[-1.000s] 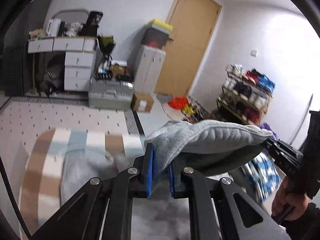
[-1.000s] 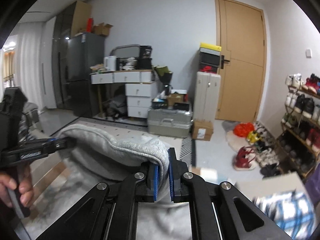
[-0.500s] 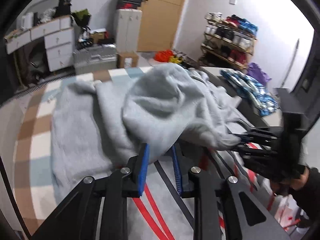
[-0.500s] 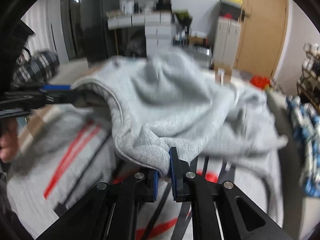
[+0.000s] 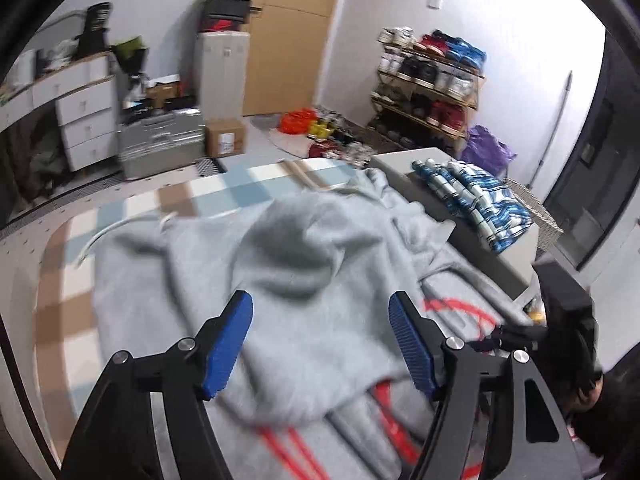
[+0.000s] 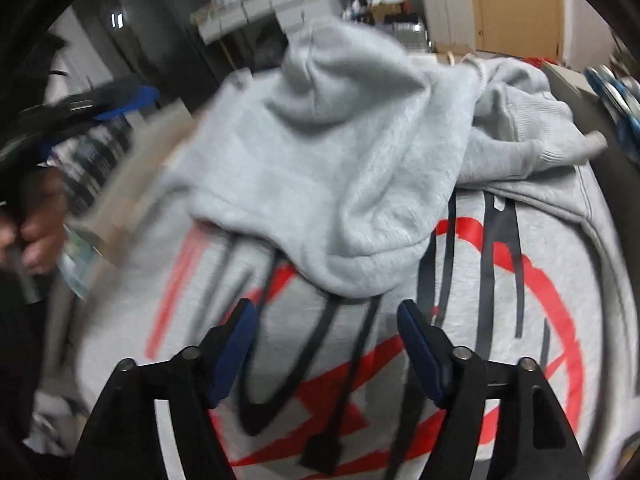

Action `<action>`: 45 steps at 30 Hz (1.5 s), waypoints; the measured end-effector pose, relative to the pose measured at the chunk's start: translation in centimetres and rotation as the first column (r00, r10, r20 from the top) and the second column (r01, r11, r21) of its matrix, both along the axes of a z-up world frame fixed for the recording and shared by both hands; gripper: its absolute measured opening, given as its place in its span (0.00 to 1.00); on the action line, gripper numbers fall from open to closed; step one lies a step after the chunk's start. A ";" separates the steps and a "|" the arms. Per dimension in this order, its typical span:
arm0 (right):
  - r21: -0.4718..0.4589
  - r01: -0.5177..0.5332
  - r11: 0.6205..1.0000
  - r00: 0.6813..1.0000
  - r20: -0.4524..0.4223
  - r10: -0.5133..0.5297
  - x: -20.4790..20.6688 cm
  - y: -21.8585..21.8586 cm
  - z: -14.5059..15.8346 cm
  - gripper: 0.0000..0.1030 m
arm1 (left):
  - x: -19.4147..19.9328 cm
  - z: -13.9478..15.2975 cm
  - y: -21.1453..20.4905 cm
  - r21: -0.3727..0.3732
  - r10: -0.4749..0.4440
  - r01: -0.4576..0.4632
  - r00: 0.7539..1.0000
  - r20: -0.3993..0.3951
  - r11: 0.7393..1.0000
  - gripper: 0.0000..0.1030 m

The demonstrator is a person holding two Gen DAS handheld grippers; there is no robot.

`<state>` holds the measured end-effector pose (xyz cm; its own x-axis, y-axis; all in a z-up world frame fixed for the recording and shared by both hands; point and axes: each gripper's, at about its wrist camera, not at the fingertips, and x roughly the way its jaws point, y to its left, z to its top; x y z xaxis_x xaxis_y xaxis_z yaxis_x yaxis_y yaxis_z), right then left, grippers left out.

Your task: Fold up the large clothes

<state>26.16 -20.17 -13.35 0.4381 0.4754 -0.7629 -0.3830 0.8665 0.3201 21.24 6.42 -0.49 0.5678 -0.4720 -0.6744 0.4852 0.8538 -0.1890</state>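
The gray hoodie (image 6: 340,184) lies on a checked blanket (image 5: 132,216). Both the left gripper (image 5: 320,340) and right gripper (image 6: 324,348) have just spread wide, holding nothing. A shoe rack (image 5: 428,92) stands by the door (image 5: 288,32).

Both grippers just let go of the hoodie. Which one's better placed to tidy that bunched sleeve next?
Right, probably. The right gripper, jaws open, faces the sleeve bunched on its side. The left gripper, also open, hangs over the hood, farther away.

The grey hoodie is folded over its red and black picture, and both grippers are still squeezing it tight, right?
Not quite. The grey hoodie does lie over its picture, but both grippers have just opened: the left gripper and right gripper squeeze nothing, as both wrist views show.
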 end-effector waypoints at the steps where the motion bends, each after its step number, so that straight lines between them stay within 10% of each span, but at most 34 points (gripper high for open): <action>1: 0.046 0.008 0.999 1.000 0.018 -0.009 -0.3 -0.6 0.5 0.82 | 1.7 0.1 -1.1 -0.001 -0.042 0.042 0.999 -0.034 0.999 0.64; 9: 0.436 0.052 0.898 0.989 0.100 -0.106 -0.5 -5.3 0.2 0.95 | 8.6 -3.0 -4.9 0.112 0.005 0.010 0.991 -0.135 0.994 0.64; 11: 0.515 0.076 0.854 0.991 0.055 -0.121 -0.2 -6.0 -0.9 0.95 | 9.7 -4.3 -5.3 0.134 -0.010 0.040 0.976 -0.216 0.990 0.49; 13: 0.563 0.092 0.822 0.991 0.027 -0.129 -0.1 -6.5 -1.3 0.95 | 9.9 -4.7 -4.6 0.141 -0.012 0.050 0.967 -0.255 0.989 0.08; 29: 0.593 0.077 0.802 0.973 0.131 -0.189 -2.7 -6.3 2.0 0.96 | -2.6 0.4 -2.7 0.000 -0.087 0.088 0.983 -0.161 0.996 0.07; 35: 0.588 0.081 0.805 0.973 0.130 -0.193 -3.6 -5.7 2.2 0.96 | -6.6 -5.3 -3.2 0.166 -0.052 0.082 0.983 -0.177 0.983 0.07; 40: 0.556 0.120 0.822 0.976 0.087 -0.201 -3.1 -4.7 1.9 0.96 | -5.9 -12.0 -3.1 0.117 -0.061 0.107 0.938 -0.342 0.987 0.07; 45: 0.572 0.134 0.809 0.981 0.042 -0.192 -0.5 -4.1 3.5 0.96 | -6.7 -9.9 -0.7 -0.087 -0.118 0.095 0.941 -0.318 0.992 0.07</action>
